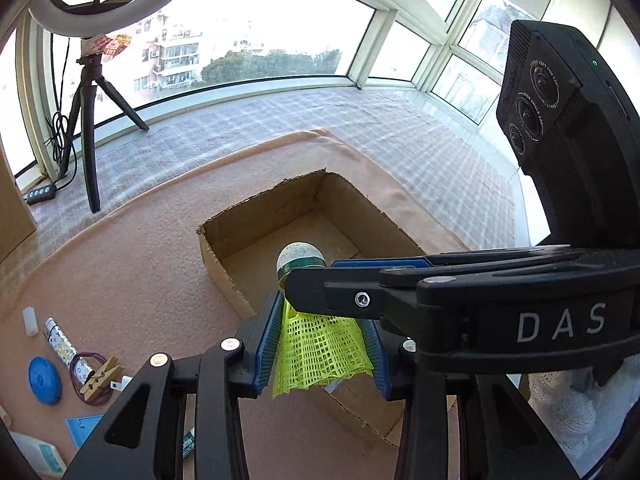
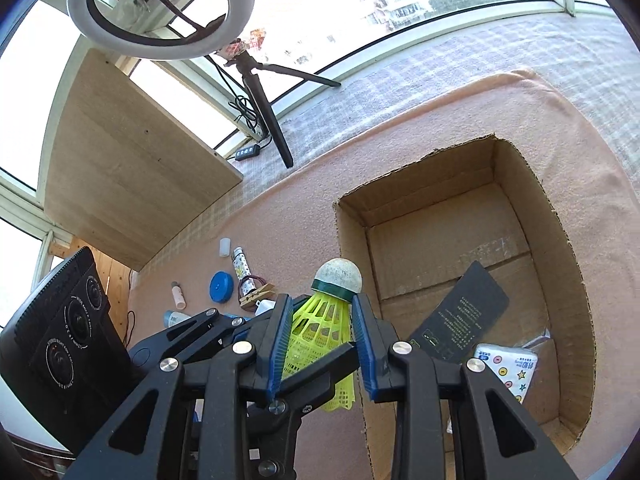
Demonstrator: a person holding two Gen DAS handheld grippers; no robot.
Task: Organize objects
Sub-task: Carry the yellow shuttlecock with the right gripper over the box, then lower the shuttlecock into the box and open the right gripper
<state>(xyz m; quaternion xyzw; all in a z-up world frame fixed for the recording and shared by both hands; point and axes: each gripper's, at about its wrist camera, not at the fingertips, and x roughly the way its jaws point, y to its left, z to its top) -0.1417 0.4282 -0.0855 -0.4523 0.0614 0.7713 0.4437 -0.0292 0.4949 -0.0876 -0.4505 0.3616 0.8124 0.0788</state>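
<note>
A yellow plastic shuttlecock [image 1: 320, 344] with a white cork tip and green band is held over the near wall of an open cardboard box [image 1: 344, 196]. My left gripper [image 1: 322, 344] has its blue pads against the skirt on both sides. My right gripper [image 2: 320, 336] crosses in from the right in the left wrist view [image 1: 400, 292]; its blue pads also flank the shuttlecock [image 2: 320, 328]. The box [image 2: 568, 264] holds a black card [image 2: 460, 320] and a patterned packet [image 2: 508, 368].
Loose items lie on the pink mat to the left: a blue round disc [image 1: 44, 380], a patterned tube [image 1: 64, 344], a wooden clothespin [image 1: 100, 376] on a hair tie, a small white cap [image 1: 30, 320]. A ring light tripod [image 1: 90, 120] stands by the window.
</note>
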